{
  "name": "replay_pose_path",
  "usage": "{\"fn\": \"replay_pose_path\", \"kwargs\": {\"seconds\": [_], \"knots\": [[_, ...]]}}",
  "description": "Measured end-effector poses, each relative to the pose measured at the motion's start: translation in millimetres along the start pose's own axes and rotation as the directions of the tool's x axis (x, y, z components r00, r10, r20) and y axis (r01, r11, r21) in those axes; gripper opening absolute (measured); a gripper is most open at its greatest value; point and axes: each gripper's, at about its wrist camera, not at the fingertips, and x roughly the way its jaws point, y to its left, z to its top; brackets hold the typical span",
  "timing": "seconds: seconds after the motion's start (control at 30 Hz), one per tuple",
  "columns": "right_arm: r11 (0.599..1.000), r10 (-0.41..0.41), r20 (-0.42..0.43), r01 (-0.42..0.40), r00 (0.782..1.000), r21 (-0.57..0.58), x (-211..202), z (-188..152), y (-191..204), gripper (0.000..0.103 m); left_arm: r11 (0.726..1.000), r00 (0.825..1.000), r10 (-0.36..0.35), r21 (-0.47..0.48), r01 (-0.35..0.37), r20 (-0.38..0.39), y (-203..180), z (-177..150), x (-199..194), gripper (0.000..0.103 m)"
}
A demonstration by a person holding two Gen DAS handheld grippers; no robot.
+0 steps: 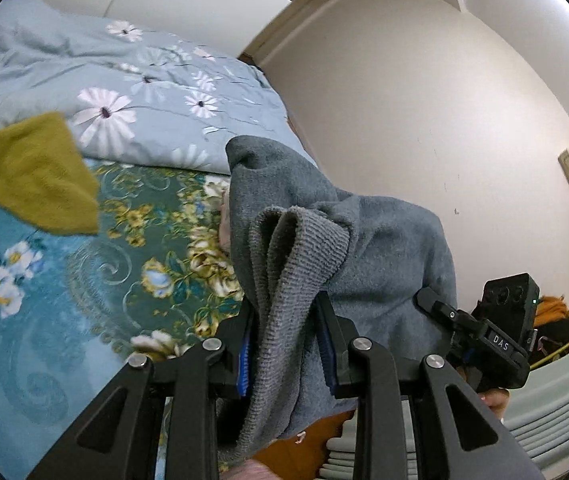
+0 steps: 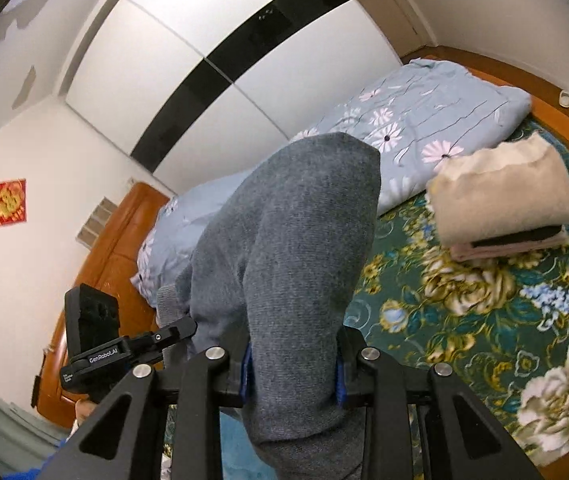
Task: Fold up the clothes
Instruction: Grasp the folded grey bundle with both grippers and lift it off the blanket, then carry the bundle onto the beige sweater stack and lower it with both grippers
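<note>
While both grippers hold the same grey knit sweater up off the bed, the step in hand looks like the lift-and-spread that comes ahead of a fold, not a fold itself. Farthest left in the left wrist view, a mustard-yellow garment lies on the teal floral bedsheet, with a pale blue daisy-print quilt bunched behind it. Moving right, the left gripper has its jaws drawn narrow, blue pads pressing a ribbed edge of the sweater, probably a cuff or hem, and the rest of the cloth drapes forward over the fingers. It is tilted somewhat downward toward the bed. At the right edge of that view the other tool appears, with part of a hand under it. In the right wrist view the right gripper is likewise narrow and clamped on a thick bunch of grey knit that rises in front of the lens and hides much of the bed; it too angles down. Farther right, a stack of folded clothes, cream on top, sits on the sheet near the quilt. My judgement is that the next move calls for drawing the two grips apart to stretch the sweater flat, then lowering it onto clear sheet between the yellow garment and the stack.
</note>
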Motion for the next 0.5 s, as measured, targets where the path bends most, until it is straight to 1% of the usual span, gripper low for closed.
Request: {"fn": "replay_pose_path", "kwargs": {"seconds": [0.1, 0.17, 0.27, 0.33, 0.37, 0.5], "knots": [[1.0, 0.026, 0.008, -0.026, 1.0, 0.017, -6, 24, -42, 0.031, 0.999, 1.0, 0.028, 0.019, -0.028, 0.002, -25, 21, 41, 0.029], [0.999, 0.043, -0.003, -0.042, 0.999, 0.022, -3, 50, -77, 0.031, 0.999, 0.999, 0.044, 0.02, -0.044, 0.003, -39, 33, 70, 0.029], [0.998, 0.06, -0.032, -0.06, 0.998, 0.012, 1, 89, -127, 0.031, 0.997, 0.998, 0.063, -0.037, -0.063, 0.009, -62, 53, 132, 0.029], [0.997, 0.069, -0.057, -0.067, 0.996, 0.029, 2, 119, -166, 0.031, 0.994, 0.997, 0.07, -0.085, -0.071, -0.008, -74, 65, 167, 0.029], [0.997, 0.069, -0.069, -0.067, 0.995, 0.037, 2, 132, -183, 0.031, 0.991, 0.996, 0.088, -0.103, -0.09, -0.029, -83, 72, 189, 0.029], [0.995, 0.08, -0.139, -0.069, 0.987, 0.076, 15, 172, -250, 0.031, 0.983, 0.988, 0.142, -0.113, -0.147, -0.053, -113, 84, 244, 0.029]]}}
